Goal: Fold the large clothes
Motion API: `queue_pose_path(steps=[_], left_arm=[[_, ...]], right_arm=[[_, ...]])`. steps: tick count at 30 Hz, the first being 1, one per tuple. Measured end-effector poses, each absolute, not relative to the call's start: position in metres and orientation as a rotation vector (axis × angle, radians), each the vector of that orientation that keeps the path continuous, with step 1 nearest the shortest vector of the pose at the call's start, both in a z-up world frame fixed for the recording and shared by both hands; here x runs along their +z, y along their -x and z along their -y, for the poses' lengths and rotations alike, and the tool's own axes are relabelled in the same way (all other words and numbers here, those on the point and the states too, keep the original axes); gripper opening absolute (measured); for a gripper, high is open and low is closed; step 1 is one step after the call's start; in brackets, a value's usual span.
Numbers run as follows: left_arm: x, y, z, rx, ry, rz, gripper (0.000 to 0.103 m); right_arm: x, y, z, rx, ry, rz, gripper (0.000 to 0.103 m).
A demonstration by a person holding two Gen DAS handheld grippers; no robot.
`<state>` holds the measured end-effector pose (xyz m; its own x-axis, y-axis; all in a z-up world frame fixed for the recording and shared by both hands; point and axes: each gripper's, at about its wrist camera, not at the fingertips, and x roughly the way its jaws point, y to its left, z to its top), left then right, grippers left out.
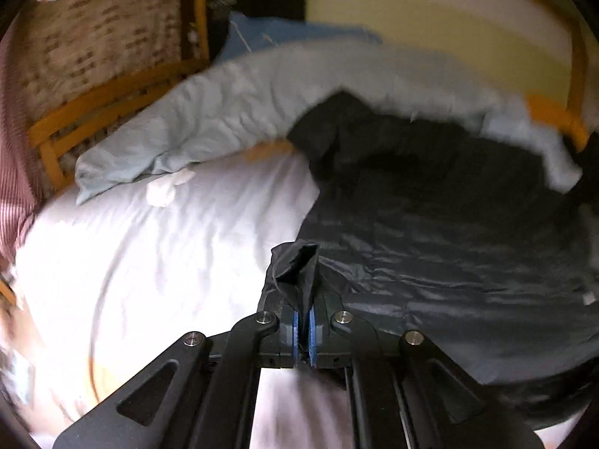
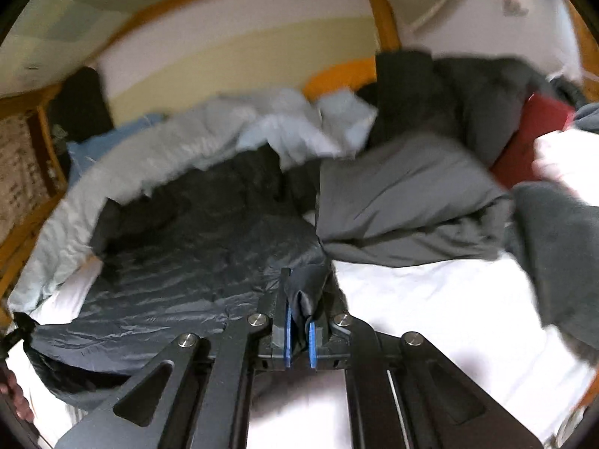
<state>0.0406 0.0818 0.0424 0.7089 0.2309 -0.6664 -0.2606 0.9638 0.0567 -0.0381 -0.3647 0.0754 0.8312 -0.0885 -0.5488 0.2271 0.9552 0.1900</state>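
Where both grippers pinch it, dark shiny jacket point(image 1: 449, 232) bunches

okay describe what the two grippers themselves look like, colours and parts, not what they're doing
Both match: the left gripper and right gripper are matte black linkage arms with teardrop cut-outs, round silver pivot bolts, and black fingers faced with bright blue pads. No cables, markings or sleeves are visible.

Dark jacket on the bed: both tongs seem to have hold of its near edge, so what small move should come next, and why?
Probably lift and carry the near edge toward the far end. The left tongs and right tongs each pinch a corner of the dark jacket, which lies spread over the white sheet.
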Motion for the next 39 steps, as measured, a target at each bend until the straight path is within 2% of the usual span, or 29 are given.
queue_pose_path(steps=[4,10,13,14,15,17,18,19,21,23,27,28,29,34,39], left_arm=[[0.015,-0.096,-0.068,0.277,-0.072,-0.795,0.004],[-0.017,-0.135,-0.06,0.313,-0.126,-0.814,0.006],[-0.028,-0.144,-0.064,0.313,-0.105,-0.819,0.01],[-0.031,-0.147,-0.065,0.318,-0.103,-0.819,0.015],[-0.033,-0.147,-0.065,0.324,-0.104,-0.813,0.022],[-0.032,-0.143,-0.065,0.34,-0.117,-0.773,0.061],[-0.028,-0.136,-0.065,0.343,-0.122,-0.733,0.065],[-0.021,-0.126,-0.064,0.338,-0.124,-0.688,0.066],[-0.004,-0.105,-0.063,0.316,-0.122,-0.605,0.074],[0.018,-0.081,-0.057,0.288,-0.121,-0.499,0.088],[0.057,-0.037,-0.03,0.118,-0.175,-0.35,0.099],[0.063,-0.026,-0.021,0.037,-0.199,-0.336,0.1],[0.066,-0.017,-0.012,-0.061,-0.222,-0.347,0.102],[0.042,-0.009,0.027,-0.366,-0.255,-0.584,0.102],[0.007,-0.027,0.034,-0.337,-0.205,-0.74,0.102]], right_arm=[[0.045,-0.04,0.366,-0.189,-0.165,-0.675,0.007],[0.002,-0.087,0.367,-0.192,-0.155,-0.714,0.007],[-0.01,-0.097,0.366,-0.191,-0.144,-0.696,0.009],[-0.011,-0.097,0.365,-0.192,-0.141,-0.692,0.011],[-0.011,-0.097,0.365,-0.203,-0.136,-0.686,0.018],[-0.007,-0.093,0.367,-0.228,-0.125,-0.661,0.039],[-0.001,-0.087,0.368,-0.251,-0.12,-0.634,0.068],[0.004,-0.081,0.369,-0.271,-0.12,-0.6,0.091],[0.022,-0.059,0.371,-0.321,-0.131,-0.486,0.093],[0.036,-0.044,0.371,-0.307,-0.149,-0.443,0.093],[0.061,-0.017,0.358,-0.191,-0.193,-0.397,0.094],[0.065,-0.012,0.35,-0.148,-0.184,-0.406,0.098],[0.067,-0.01,0.343,-0.105,-0.171,-0.421,0.103],[0.044,-0.01,0.286,0.274,-0.017,-0.664,0.103],[0.012,-0.018,0.263,0.23,0.106,-0.764,0.103]])
